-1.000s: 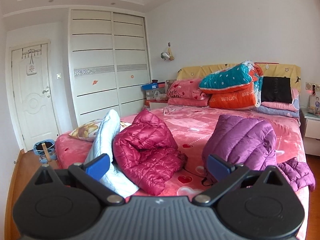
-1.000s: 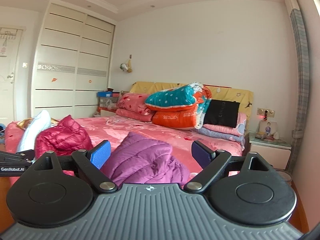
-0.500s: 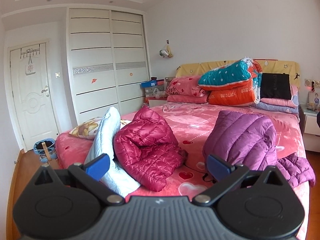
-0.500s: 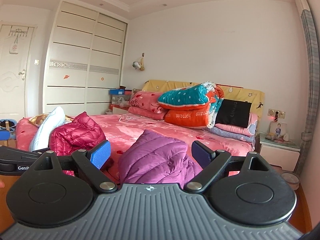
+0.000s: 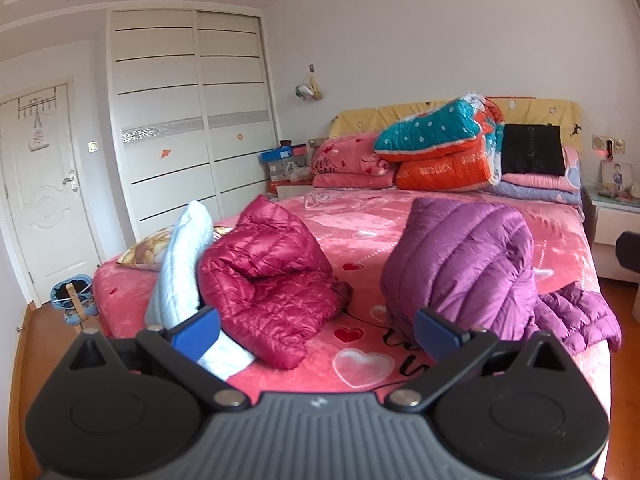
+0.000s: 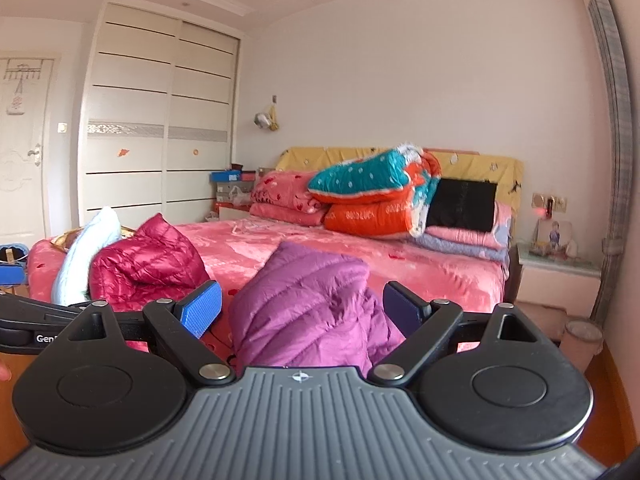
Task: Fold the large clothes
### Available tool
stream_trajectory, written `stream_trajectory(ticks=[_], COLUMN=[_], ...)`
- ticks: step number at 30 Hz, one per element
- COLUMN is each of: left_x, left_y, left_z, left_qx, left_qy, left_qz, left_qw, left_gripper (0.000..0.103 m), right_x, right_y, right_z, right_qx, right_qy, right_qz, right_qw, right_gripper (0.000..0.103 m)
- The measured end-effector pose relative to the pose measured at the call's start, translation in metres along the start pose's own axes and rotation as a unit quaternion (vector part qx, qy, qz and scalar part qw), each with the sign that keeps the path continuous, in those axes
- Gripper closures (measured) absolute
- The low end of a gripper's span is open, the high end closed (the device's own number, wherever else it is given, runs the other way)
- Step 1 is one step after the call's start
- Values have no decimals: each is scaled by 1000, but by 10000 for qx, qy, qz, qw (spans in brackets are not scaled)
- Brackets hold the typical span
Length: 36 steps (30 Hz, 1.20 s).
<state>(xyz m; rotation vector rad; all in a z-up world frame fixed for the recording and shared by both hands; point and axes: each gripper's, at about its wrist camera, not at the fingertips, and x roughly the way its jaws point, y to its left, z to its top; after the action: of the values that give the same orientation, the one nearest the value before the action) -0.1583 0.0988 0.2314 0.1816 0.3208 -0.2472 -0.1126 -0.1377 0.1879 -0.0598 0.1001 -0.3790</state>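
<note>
A purple puffer jacket (image 5: 464,264) lies crumpled near the foot of the pink bed (image 5: 368,232), a sleeve hanging off the right corner. It also shows in the right wrist view (image 6: 312,304). A crimson puffer jacket (image 5: 272,280) lies bunched to its left, and shows in the right wrist view (image 6: 144,268). A pale blue garment (image 5: 180,264) leans against it. My left gripper (image 5: 316,332) is open and empty, short of the bed's foot. My right gripper (image 6: 302,310) is open and empty, in front of the purple jacket.
Folded quilts (image 5: 440,148) and pillows are stacked at the headboard. A white wardrobe (image 5: 184,120) and a door (image 5: 40,184) stand at the left. A nightstand (image 6: 556,276) is at the right. The left gripper's body (image 6: 24,320) shows at the right view's left edge.
Both views have shifted a little: the left camera tilted down and turned slightly left of the bed, the right camera swung right. Both grippers stay open and empty.
</note>
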Motion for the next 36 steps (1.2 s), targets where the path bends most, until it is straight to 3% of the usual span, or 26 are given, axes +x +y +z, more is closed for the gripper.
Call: stream_trajectory(ticks=[10, 21, 28, 36], left_x=[19, 48, 75, 120], left_y=[-33, -92, -145, -197], left_z=[-14, -42, -60, -66], left_qx=[135, 728, 1486, 2023], left_qy=[106, -6, -124, -109], left_qz=[-601, -1321, -1307, -685], left_qw=[9980, 9886, 9802, 9769], left_gripper=[0, 1, 4, 11], right_x=[22, 57, 77, 90], right_y=[-37, -75, -94, -114], right_z=[-38, -99, -119, -132], right_qx=[466, 923, 1167, 1524], right_qy=[171, 833, 1112, 1345], right_qz=[-516, -1052, -1174, -1278], right_qw=[9974, 9866, 9799, 9707], right_gripper=[0, 0, 0, 0])
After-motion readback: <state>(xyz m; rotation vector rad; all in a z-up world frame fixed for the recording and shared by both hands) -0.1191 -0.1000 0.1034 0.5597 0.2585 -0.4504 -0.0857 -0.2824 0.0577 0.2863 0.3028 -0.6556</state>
